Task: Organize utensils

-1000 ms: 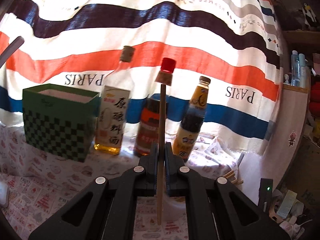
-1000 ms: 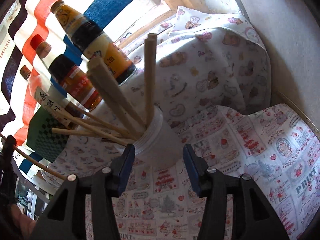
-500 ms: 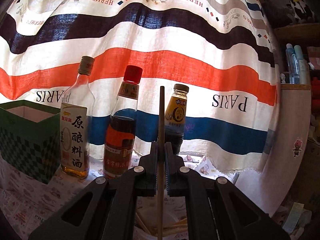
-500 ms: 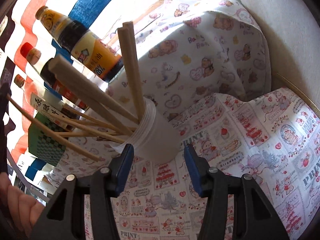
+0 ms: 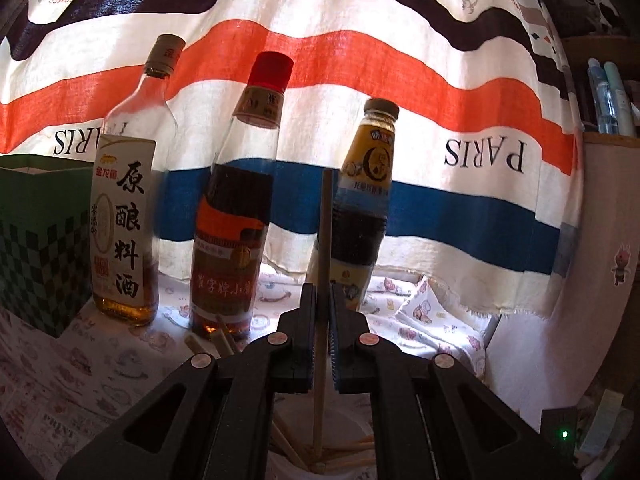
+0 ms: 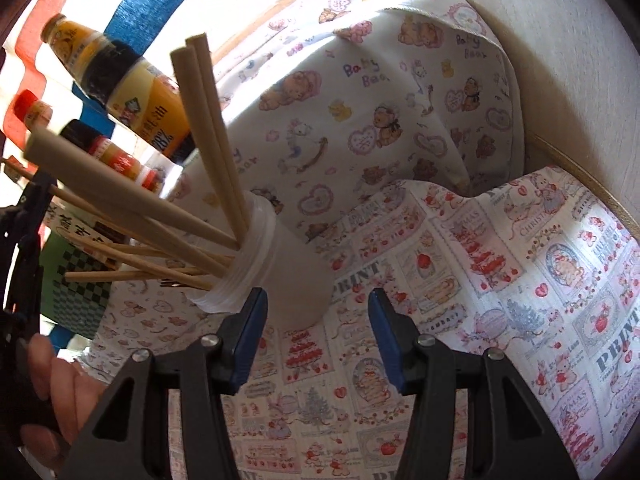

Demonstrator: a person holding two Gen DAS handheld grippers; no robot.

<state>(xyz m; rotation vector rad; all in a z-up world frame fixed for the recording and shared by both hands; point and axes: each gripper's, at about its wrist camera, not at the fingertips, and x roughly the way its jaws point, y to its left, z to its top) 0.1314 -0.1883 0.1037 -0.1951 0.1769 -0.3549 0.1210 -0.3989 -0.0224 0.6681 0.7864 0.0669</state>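
Left gripper (image 5: 323, 334): jaws clamped on one thin round wooden chopstick (image 5: 325, 240), held upright. Over the last second it has travelled from in front of the bottles to directly above the white plastic jar (image 6: 280, 280), its lower tip now dipping into the mouth; release looks to be the step left. Right gripper (image 6: 316, 334): blue-padded jaws half open, straddling the jar's base, contact unclear. Jar: smooth, threaded rim, already holding several splayed chopsticks (image 6: 208, 120), some square-ended. Behind: three glass bottles (image 5: 236, 208), green checked box (image 5: 36, 232), printed tablecloth (image 6: 500, 280), striped cloth (image 5: 360, 60).
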